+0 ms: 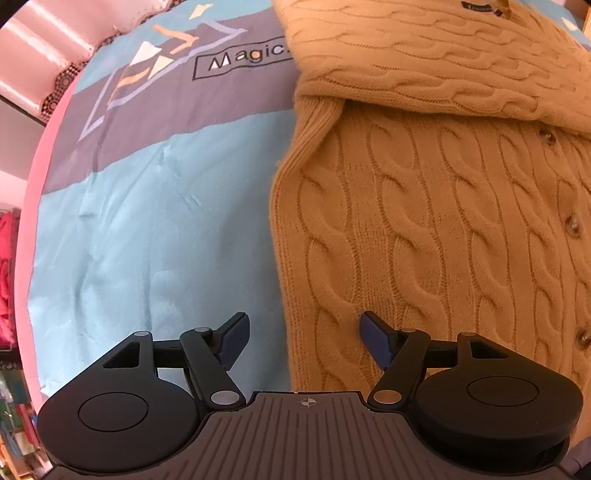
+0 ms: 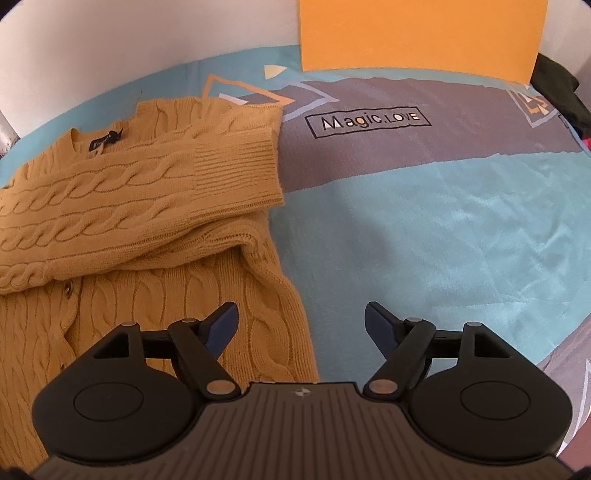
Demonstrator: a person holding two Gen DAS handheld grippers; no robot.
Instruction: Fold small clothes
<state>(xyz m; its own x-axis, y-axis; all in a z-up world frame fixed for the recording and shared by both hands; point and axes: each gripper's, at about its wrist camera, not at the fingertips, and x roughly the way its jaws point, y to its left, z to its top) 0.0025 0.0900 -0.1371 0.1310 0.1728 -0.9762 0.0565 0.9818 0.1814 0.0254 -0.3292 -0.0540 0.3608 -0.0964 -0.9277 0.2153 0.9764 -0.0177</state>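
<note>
A mustard cable-knit cardigan (image 1: 436,221) lies flat on a blue and grey bedsheet (image 1: 147,229), buttons up, with both sleeves folded across its chest. The left gripper (image 1: 303,336) hangs open over the cardigan's left side edge, one finger above the sheet, the other above the knit. In the right wrist view the same cardigan (image 2: 122,229) fills the left side, its ribbed cuff (image 2: 236,173) reaching the right edge. The right gripper (image 2: 300,326) stands open over the garment's right side edge, nothing between its pads.
The bedsheet (image 2: 424,221) carries a "Magic.LOVE" print (image 2: 369,123). An orange panel (image 2: 417,35) stands against the white wall at the back. Dark clothing (image 2: 557,92) lies at the far right corner. A pink bed edge (image 1: 33,166) borders the sheet on the left.
</note>
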